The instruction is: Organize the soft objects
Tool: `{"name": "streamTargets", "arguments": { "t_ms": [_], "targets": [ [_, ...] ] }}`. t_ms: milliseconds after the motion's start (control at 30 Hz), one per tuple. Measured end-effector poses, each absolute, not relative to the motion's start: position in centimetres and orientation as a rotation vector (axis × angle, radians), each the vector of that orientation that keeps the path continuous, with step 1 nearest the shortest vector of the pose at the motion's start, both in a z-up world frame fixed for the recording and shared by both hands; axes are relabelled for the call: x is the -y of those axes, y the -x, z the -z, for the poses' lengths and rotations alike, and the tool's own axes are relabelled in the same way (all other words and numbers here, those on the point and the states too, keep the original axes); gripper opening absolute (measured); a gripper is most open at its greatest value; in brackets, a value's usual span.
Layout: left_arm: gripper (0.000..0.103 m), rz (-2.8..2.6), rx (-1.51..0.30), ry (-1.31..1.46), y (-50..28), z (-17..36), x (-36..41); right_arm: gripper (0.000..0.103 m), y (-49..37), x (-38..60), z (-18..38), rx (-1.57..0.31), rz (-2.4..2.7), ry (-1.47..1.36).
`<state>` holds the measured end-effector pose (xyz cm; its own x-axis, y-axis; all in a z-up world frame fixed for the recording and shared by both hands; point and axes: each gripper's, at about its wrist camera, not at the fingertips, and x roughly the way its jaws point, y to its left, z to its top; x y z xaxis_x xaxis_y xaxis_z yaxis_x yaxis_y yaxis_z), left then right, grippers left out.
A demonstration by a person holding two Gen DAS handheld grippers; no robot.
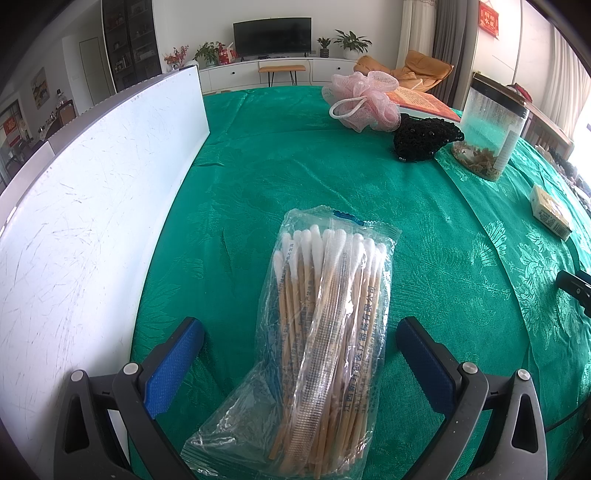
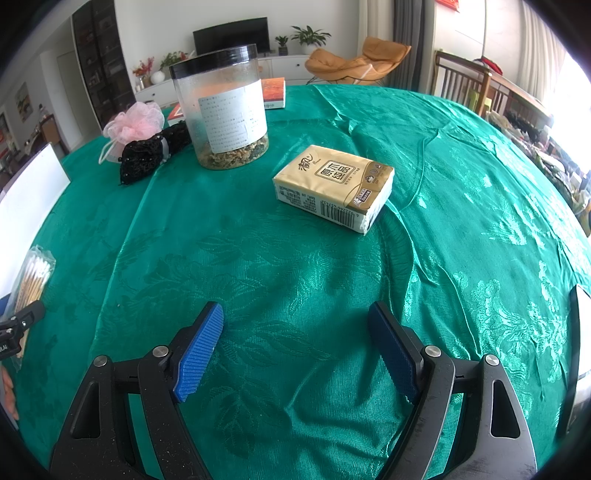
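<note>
Left tongs: your black arms carry blue cross-hatched pads and silver round screws.
Right tongs: same black frame, blue ribbed pads, silver screws at the joints.

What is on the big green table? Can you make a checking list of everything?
Surface: green patterned satin tablecloth, wrinkled, with a white board along its left side.
Job's things: clear plastic bag of wooden cotton swabs lying between the left gripper's jaws; golden pack of paper tissues; fluffy pink mesh bath sponge touching a black beaded mesh pouch.
Clutter: clear plastic jar with black lid, dried bits at its bottom; orange book behind it.
Grippers: left gripper open; right gripper open, empty.
Cables: nothing seen.
Surroundings: black television, potted plants, orange lounge chair.
</note>
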<state>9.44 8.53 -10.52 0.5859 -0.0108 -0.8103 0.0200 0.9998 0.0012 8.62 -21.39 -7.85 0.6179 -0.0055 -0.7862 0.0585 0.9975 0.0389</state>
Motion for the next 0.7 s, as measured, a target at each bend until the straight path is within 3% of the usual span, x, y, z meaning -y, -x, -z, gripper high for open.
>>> {"name": "streamTargets", "arguments": {
  "t_ms": [267, 467, 600, 700],
  "targets": [
    [0.103, 0.018, -0.945, -0.010, -9.4, 10.6, -8.5, 0.084, -8.6, 21.4, 7.8, -0.902, 0.032, -0.066],
    [0.103, 0.058, -1.054, -0.026, -10.1, 10.4, -8.4, 0.083, -8.4, 27.3, 3.9, -0.770, -0.063, -0.286],
    [0.103, 0.086, -1.082, -0.048, -10.0, 10.4, -8.0, 0.084, -14.2, 28.6, 0.8, -0.884, -0.134, -0.138],
    [0.103, 0.091, -1.095, -0.055, -9.9, 10.4, -7.8, 0.082, -17.8, 24.2, 1.2, -0.980, -0.207, 0.217]
  ]
}}
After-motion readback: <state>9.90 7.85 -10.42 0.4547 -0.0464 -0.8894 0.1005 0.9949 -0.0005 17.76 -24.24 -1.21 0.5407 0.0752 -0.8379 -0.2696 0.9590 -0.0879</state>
